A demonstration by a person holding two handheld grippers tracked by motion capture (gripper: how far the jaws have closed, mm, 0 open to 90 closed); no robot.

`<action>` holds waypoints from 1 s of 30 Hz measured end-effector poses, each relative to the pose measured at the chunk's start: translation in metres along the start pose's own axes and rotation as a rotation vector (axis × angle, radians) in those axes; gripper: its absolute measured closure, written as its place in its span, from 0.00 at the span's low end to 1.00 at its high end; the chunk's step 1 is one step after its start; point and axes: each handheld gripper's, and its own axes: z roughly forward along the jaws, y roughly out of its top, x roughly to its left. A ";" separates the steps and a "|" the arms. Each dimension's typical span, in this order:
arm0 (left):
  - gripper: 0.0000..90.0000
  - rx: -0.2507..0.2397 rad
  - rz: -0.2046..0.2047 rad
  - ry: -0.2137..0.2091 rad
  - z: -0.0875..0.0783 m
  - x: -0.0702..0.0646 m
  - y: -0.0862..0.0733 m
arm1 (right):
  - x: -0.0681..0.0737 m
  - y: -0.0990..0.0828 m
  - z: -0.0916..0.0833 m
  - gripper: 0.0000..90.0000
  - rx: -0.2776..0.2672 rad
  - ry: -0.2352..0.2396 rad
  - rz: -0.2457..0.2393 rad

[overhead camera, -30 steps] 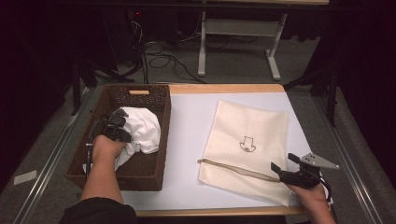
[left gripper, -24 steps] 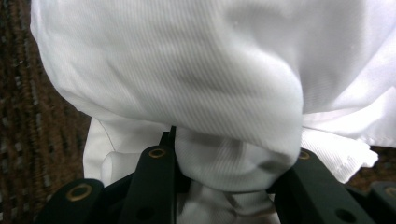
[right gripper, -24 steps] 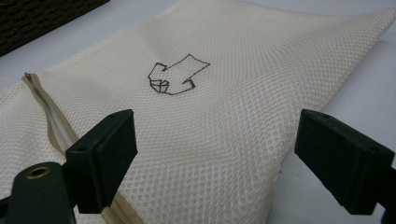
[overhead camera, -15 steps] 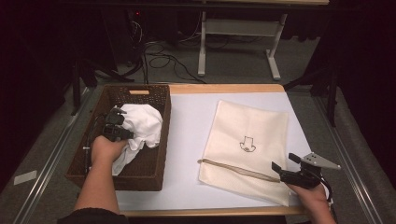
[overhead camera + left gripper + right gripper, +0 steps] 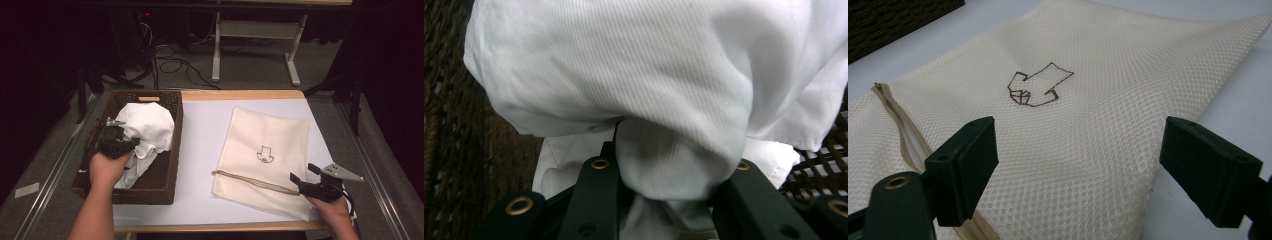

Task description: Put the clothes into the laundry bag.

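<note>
At the left of the table, in the high view, a dark wicker basket [image 5: 167, 150] holds a bundled white garment [image 5: 147, 132]. The left gripper [image 5: 120, 142] is inside the basket and has a fold of that cloth. The left gripper view makes it plain: a thick wad of white fabric [image 5: 664, 165] is squeezed between the two black jaws, which have just been closing on it, and the rest of the garment billows above them. The bundle stands high against the basket's rim, and part of it trails down to the basket floor. The step in hand looks like lifting the garment out of the basket.

To the right, on the white table top [image 5: 205, 140], lies a cream mesh laundry bag [image 5: 270, 150] with a small dark drawing on it [image 5: 1035, 90] (an arrow-like outline) and a zip [image 5: 250, 181] along its near edge. It lies flat, and the slit by the zip's end looks partly open. The right gripper [image 5: 300, 179] rests low at the bag's near corner, its jaws spread wide with the mesh between them but not pinched.

The next move probably calls for raising the garment until its trailing part clears the rim, then carrying it across to the bag, while the right gripper takes hold of the zip edge to open the mouth.
</note>
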 end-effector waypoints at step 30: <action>0.82 -0.337 0.019 0.000 -0.032 -0.003 -0.015 | -0.001 -0.002 -0.001 0.21 -0.014 -0.010 -0.007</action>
